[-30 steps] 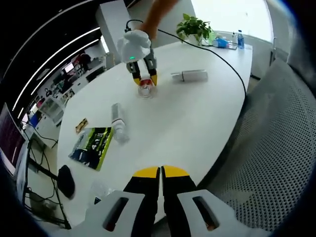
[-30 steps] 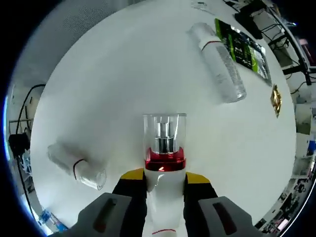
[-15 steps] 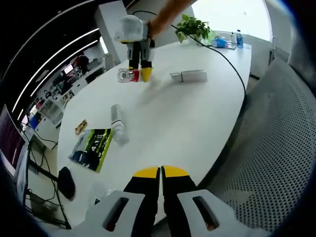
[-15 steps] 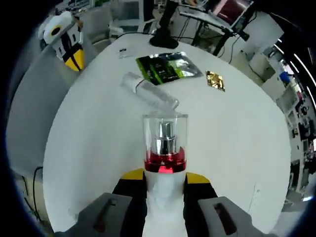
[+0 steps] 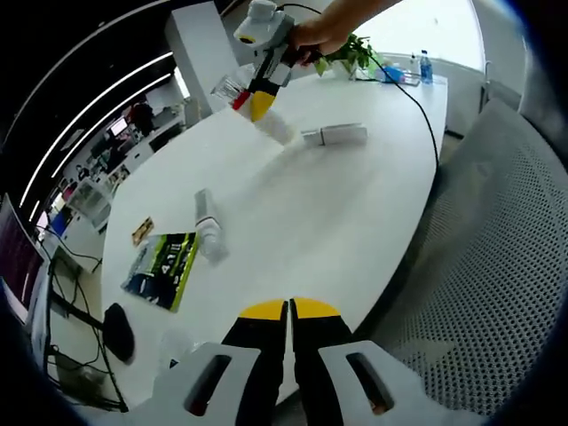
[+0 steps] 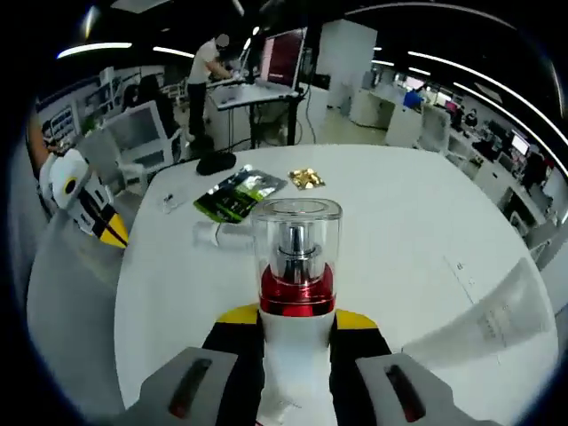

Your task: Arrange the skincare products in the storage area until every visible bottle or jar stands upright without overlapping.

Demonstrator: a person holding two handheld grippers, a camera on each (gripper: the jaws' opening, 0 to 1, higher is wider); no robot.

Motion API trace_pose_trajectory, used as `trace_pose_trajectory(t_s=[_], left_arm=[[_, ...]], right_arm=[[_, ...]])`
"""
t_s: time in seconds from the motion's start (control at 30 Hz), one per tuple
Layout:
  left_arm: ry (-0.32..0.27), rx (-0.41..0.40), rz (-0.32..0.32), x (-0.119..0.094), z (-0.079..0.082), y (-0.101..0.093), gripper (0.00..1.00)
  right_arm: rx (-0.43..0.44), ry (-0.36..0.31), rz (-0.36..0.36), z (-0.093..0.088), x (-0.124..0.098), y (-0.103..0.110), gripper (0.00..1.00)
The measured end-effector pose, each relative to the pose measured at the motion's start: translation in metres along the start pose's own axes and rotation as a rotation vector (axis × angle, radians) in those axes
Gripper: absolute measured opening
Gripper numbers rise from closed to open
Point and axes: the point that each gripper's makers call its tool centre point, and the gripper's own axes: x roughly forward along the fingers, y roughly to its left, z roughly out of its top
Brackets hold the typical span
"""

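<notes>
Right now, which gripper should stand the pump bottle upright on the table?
Right. The right gripper already clamps the pump bottle; the left gripper is shut, empty, at the table edge.

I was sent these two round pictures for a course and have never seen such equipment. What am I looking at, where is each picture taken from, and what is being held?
A person holds a two-jaw gripper in each hand; a fisheye camera rides on each and looks along its jaws. In the left gripper view, the left gripper sits at the bottom, shut and holding nothing. Farther off, the person's hand lifts the right gripper, which clamps a white pump bottle with a red collar and clear cap above the white table. The right gripper view shows that same bottle close up, cap forward. On the table lie a clear bottle and a white tube, both on their sides, plus a green packet and a small gold sachet.
</notes>
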Motion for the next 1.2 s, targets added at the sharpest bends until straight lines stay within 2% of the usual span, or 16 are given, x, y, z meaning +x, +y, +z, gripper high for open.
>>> trace_pose_trajectory(t_s=[0.17,0.4,0.7,0.83,1.1,1.2], left_arm=[[-0.011,0.011,-0.01,0.0,0.002,-0.002,0.0],[-0.019,-0.005,-0.021,0.001,0.003,-0.003,0.0],[-0.046,-0.034,-0.048,0.001,0.009,-0.007,0.0],[-0.066,-0.073,-0.061,-0.001,0.013,-0.007,0.0],[-0.137,-0.145,-0.082,-0.007,0.028,-0.007,0.02],[-0.143,-0.16,-0.083,-0.007,0.029,-0.007,0.03]], right_arm=[[0.198,-0.157,-0.046,0.014,-0.022,0.003,0.2],[0.406,-0.329,-0.023,0.027,-0.042,0.026,0.2],[0.495,-0.437,0.021,0.035,-0.058,0.062,0.2],[0.528,-0.481,0.045,0.037,-0.063,0.079,0.2],[0.551,-0.511,0.094,0.04,-0.068,0.107,0.2],[0.555,-0.517,0.11,0.042,-0.068,0.114,0.2]])
